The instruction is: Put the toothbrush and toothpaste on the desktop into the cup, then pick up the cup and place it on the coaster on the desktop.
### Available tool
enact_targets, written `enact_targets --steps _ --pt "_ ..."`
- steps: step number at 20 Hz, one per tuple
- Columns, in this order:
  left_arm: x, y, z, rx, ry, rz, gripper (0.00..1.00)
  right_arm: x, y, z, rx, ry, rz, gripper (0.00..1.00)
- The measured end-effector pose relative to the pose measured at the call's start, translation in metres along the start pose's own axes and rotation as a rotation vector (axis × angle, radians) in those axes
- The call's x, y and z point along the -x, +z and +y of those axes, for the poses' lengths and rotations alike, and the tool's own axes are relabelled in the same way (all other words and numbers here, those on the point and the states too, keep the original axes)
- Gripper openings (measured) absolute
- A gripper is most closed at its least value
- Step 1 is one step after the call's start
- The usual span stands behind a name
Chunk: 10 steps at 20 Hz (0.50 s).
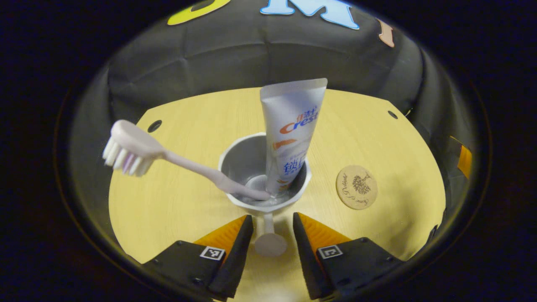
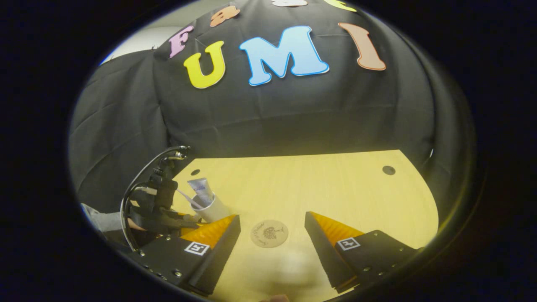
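Note:
A pale grey cup (image 1: 241,161) stands on the wooden desktop (image 1: 176,209). The toothpaste tube (image 1: 291,126) stands upright in it. The pale toothbrush (image 1: 188,164) leans out to the left, bristle head up. My left gripper (image 1: 272,216) is open, one finger on each side of the cup's handle (image 1: 269,243), with small gaps. The round wooden coaster (image 1: 356,187) lies bare to the cup's right. In the right gripper view my right gripper (image 2: 272,217) hangs open over the coaster (image 2: 269,233), and the cup (image 2: 214,209) is at the left.
The desktop has small round holes near its far corners (image 1: 154,126) (image 1: 392,114). Black cloth walls close in behind and on both sides. A sleeve (image 2: 100,220) and cables (image 2: 142,180) show behind the left gripper at the desk's left edge.

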<state>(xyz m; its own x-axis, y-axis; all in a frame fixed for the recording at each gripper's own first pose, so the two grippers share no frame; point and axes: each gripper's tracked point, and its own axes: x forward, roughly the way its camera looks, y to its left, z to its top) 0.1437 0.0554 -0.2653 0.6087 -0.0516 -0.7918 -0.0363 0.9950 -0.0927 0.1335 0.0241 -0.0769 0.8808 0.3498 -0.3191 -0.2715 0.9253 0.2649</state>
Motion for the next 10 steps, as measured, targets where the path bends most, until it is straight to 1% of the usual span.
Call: enact_targets --steps 1,2,3,4,5,7,8,9,10 --pt "-0.003 -0.002 0.001 0.007 0.003 0.008 0.63 0.001 0.000 -0.002 0.000 -0.001 0.002 0.94" --pt "-0.006 -0.004 0.003 0.014 0.005 0.017 0.57 0.002 -0.001 -0.003 -0.001 -0.003 0.003 0.94" --pt "-0.009 -0.006 0.003 0.022 0.007 0.021 0.55 0.001 -0.001 -0.004 -0.001 -0.006 0.004 0.94" --pt "-0.009 -0.006 0.003 0.027 0.007 0.026 0.59 0.001 -0.002 -0.006 -0.002 -0.009 0.005 0.94" --pt "-0.011 -0.007 0.004 0.029 0.007 0.029 0.57 0.001 -0.002 -0.007 -0.005 -0.012 0.007 0.94" --pt "-0.013 -0.009 0.004 0.035 0.009 0.036 0.42 0.001 -0.004 -0.010 -0.013 -0.015 0.011 0.94" --pt "-0.013 -0.009 0.006 0.037 0.017 0.036 0.46 0.001 -0.004 -0.011 -0.017 -0.018 0.013 0.94" --pt "-0.013 -0.010 0.005 0.033 0.017 0.038 0.36 0.000 -0.005 -0.012 -0.021 -0.018 0.015 0.94" --pt "-0.013 -0.011 0.006 0.030 0.018 0.040 0.43 -0.001 -0.005 -0.012 -0.027 -0.018 0.018 0.94"
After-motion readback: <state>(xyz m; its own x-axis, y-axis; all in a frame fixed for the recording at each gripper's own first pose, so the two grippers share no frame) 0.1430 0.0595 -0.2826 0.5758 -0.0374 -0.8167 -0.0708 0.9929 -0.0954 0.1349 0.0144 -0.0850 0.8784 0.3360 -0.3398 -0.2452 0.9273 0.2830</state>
